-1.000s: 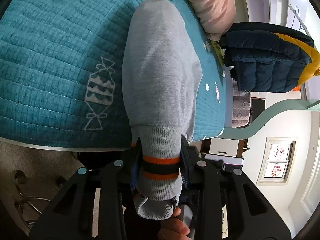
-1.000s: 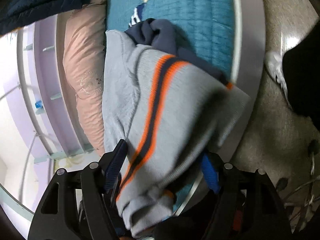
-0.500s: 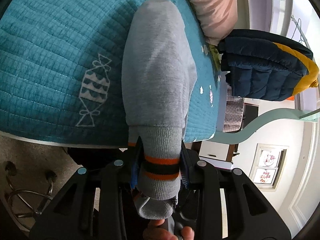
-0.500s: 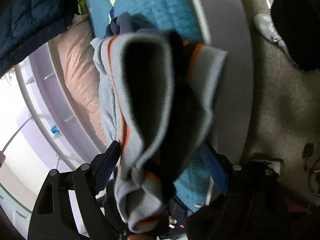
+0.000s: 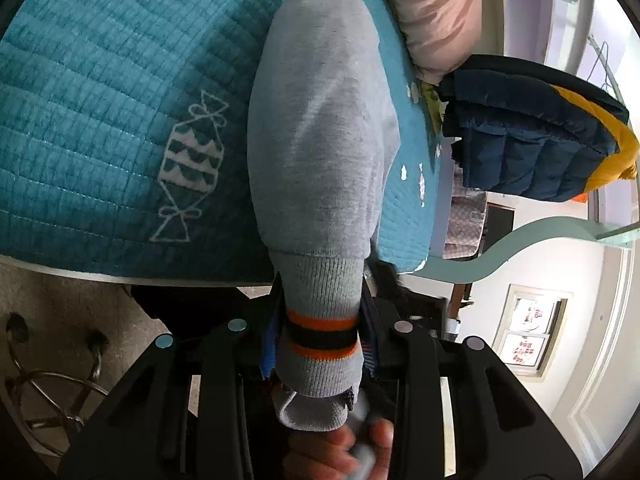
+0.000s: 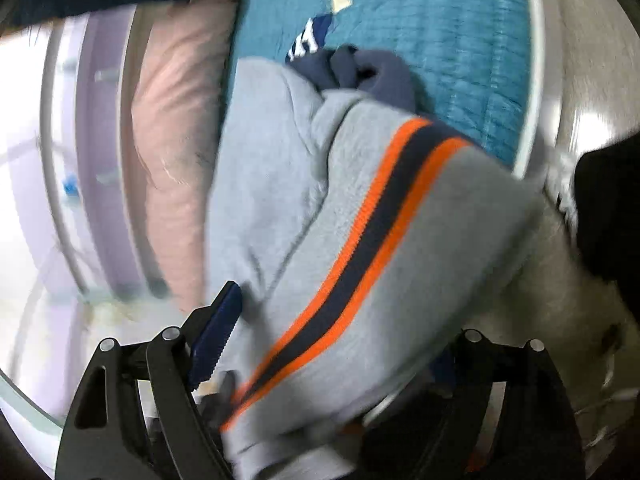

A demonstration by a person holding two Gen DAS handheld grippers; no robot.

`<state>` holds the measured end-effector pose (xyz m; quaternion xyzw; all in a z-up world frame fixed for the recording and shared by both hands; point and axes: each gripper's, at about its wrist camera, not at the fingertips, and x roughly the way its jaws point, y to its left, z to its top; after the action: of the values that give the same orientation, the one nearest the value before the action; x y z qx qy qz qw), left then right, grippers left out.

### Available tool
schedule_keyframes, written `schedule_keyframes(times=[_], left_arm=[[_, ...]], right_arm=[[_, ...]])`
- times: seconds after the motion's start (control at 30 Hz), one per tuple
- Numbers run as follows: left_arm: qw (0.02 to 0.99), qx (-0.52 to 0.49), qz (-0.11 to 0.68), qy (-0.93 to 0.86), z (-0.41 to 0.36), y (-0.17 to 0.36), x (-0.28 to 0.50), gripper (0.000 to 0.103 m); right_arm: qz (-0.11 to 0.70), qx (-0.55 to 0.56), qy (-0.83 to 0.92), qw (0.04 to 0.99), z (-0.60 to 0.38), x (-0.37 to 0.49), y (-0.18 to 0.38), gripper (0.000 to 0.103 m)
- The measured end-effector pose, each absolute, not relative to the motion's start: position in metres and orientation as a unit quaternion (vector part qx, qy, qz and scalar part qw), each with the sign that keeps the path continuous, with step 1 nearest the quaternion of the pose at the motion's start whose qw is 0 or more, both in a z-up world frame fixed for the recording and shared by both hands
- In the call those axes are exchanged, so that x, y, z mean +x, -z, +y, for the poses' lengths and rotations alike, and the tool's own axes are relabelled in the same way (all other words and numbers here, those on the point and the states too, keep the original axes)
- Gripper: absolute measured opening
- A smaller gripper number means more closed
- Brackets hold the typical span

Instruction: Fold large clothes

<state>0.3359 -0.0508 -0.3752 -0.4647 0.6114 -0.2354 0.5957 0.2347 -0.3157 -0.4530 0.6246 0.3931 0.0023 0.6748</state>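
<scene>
A grey sweatshirt (image 5: 320, 128) with orange and navy striped ribbing lies over the teal quilted bed cover (image 5: 100, 112). My left gripper (image 5: 320, 320) is shut on the striped cuff (image 5: 320, 336) of one sleeve, off the bed's near edge. In the right wrist view my right gripper (image 6: 332, 336) is shut on the striped hem (image 6: 360, 248), which drapes over and hides the right finger. The sweatshirt's navy part (image 6: 352, 68) bunches further up the bed.
A pink pillow (image 5: 436, 12) lies at the bed head, also in the right wrist view (image 6: 172, 128). A folded navy and yellow puffer jacket (image 5: 532, 128) sits on the bed's far side. The white bed rim (image 6: 536, 80) borders the floor, where a chair base (image 5: 52, 384) stands.
The left gripper has drawn back a little with the cuff, stretching the sleeve. The right gripper has swung with the hem, which now lies flat across it instead of gaping open.
</scene>
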Motion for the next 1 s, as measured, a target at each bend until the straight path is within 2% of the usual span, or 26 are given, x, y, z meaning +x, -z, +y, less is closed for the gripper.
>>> schedule_keyframes(times=[0.07,0.13,0.23,0.43,0.63,0.73,0.77,0.8,0.83,1.0], left_arm=[[0.597,-0.461,0.613,0.234,-0.051,0.374,0.337,0.033],[0.600,-0.451,0.618,0.233,-0.052,0.375,0.338,0.033],[0.598,-0.444,0.624,0.236,-0.051,0.377,0.337,0.033],[0.619,-0.392,0.625,0.271,-0.048,0.359,0.341,0.032],[0.650,-0.363,0.612,0.268,-0.028,0.343,0.347,0.033],[0.688,-0.361,0.577,0.253,-0.015,0.335,0.364,0.034],[0.695,-0.359,0.571,0.249,-0.015,0.336,0.374,0.037],[0.698,-0.360,0.567,0.249,-0.016,0.339,0.383,0.051],[0.701,-0.354,0.571,0.240,-0.019,0.344,0.393,0.059],[0.686,-0.352,0.600,0.215,-0.038,0.379,0.437,0.063]], right_arm=[[0.387,0.639,0.003,0.664,-0.315,0.230,0.458,0.072],[0.392,0.619,0.005,0.681,-0.315,0.230,0.451,0.054],[0.404,0.563,0.011,0.721,-0.312,0.228,0.431,0.044],[0.419,0.426,0.002,0.802,-0.295,0.235,0.398,0.040],[0.431,0.409,-0.001,0.804,-0.297,0.232,0.407,0.039],[0.441,0.399,0.004,0.804,-0.287,0.240,0.408,0.038],[0.443,0.397,0.004,0.804,-0.284,0.240,0.406,0.038],[0.446,0.393,0.004,0.804,-0.283,0.240,0.407,0.038],[0.447,0.389,0.004,0.805,-0.282,0.239,0.406,0.038],[0.450,0.376,0.000,0.810,-0.282,0.239,0.404,0.038]])
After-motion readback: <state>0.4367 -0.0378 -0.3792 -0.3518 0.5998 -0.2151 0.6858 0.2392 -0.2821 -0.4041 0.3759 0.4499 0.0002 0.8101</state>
